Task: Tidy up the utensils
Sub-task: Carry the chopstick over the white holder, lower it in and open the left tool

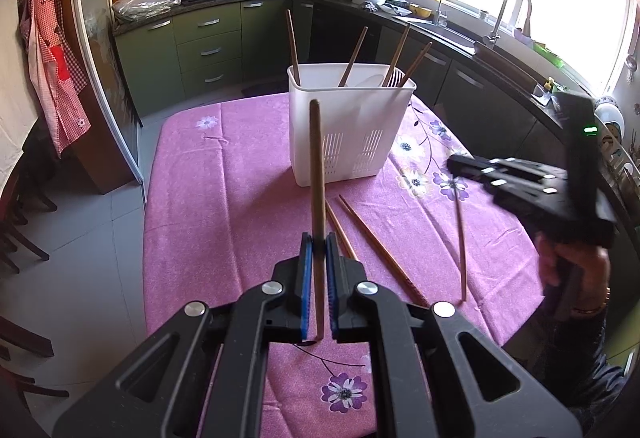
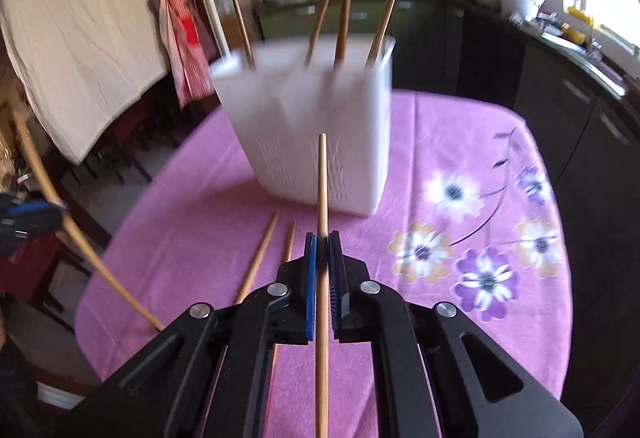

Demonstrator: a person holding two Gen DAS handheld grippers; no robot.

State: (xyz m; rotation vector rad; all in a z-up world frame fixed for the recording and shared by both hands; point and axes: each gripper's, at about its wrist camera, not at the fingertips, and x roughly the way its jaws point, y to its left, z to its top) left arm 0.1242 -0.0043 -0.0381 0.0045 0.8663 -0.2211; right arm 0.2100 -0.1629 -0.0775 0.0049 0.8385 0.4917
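In the left wrist view my left gripper (image 1: 319, 243) is shut on a brown chopstick (image 1: 317, 158) that stands nearly upright between the blue pads. Beyond it a white slotted utensil holder (image 1: 348, 142) stands on the pink cloth with several chopsticks in it. Two loose chopsticks (image 1: 376, 246) lie on the cloth in front of the holder. At the right my right gripper (image 1: 456, 166) hangs above the table with a chopstick (image 1: 462, 250) pointing down from it. In the right wrist view that gripper (image 2: 322, 238) is shut on the light chopstick (image 2: 322, 178), facing the blurred holder (image 2: 312, 134).
A pink flowered tablecloth (image 1: 224, 198) covers the table; its edges drop to a grey tiled floor at the left. A person's hand (image 1: 576, 262) grips the right tool. Dark chairs stand at the left, and kitchen cabinets and a sink counter (image 1: 460, 34) lie behind.
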